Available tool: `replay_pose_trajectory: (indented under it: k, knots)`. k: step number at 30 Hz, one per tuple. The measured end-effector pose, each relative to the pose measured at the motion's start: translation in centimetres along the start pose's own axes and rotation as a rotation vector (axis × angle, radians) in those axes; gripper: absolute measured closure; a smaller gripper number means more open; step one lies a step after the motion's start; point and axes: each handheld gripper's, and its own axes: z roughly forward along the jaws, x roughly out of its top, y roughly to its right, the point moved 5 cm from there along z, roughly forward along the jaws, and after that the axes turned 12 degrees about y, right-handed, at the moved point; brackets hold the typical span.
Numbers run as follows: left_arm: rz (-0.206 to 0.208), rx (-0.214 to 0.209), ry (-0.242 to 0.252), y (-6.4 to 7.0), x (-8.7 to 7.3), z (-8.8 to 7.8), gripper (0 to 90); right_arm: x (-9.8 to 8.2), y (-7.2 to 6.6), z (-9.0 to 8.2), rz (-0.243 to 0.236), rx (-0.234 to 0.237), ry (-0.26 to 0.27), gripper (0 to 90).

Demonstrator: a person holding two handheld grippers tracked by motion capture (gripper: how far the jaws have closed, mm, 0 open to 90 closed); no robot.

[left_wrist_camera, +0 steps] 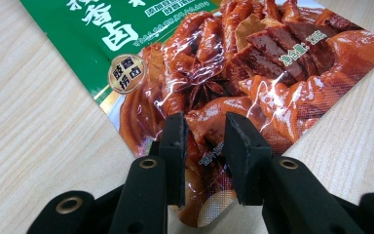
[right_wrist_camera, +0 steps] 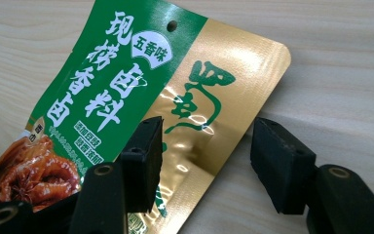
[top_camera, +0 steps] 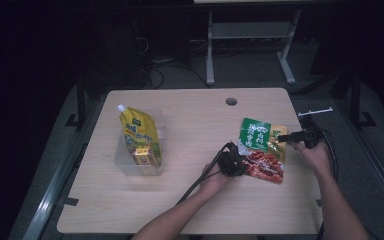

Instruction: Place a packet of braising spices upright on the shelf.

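The left gripper [top_camera: 236, 161] has its two black jaws closed on the near, red-printed corner of the sauce packet [top_camera: 261, 148]; in the left gripper view the foil [left_wrist_camera: 253, 73] puckers between the pads, so it is pinched there. The right gripper [top_camera: 286, 138] is at the packet's right edge, jaws apart: in the right gripper view one pad lies over the gold panel [right_wrist_camera: 214, 122] and the other stands off over bare wood, not pressing.

The packet lies flat on the right half of the table [top_camera: 195, 200]. Its long axis runs from far-left to near-right, with the green top and its hang hole pointing away toward the far edge and the red meat picture toward the person.

The left hand [top_camera: 219, 176] comes up from the near edge, forearm slanting right, with the gripper aimed right and away into the packet's corner. The right hand [top_camera: 316, 152] sits beyond the packet's right side, forearm rising along the table's right edge, gripper pointing left and held about level.

Well apart to the left, a yellow spouted pouch [top_camera: 139, 134] leans in a clear plastic bin [top_camera: 125, 162].
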Motion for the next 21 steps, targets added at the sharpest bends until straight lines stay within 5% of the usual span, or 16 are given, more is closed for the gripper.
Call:
replay_pose_trajectory:
  k: [21]
  knots:
    - [0.008, 0.002, -0.001, 0.03, 0.03, 0.07, 69.8, -0.31, 0.77, 0.29, 0.033, 0.014, 0.004, 49.9]
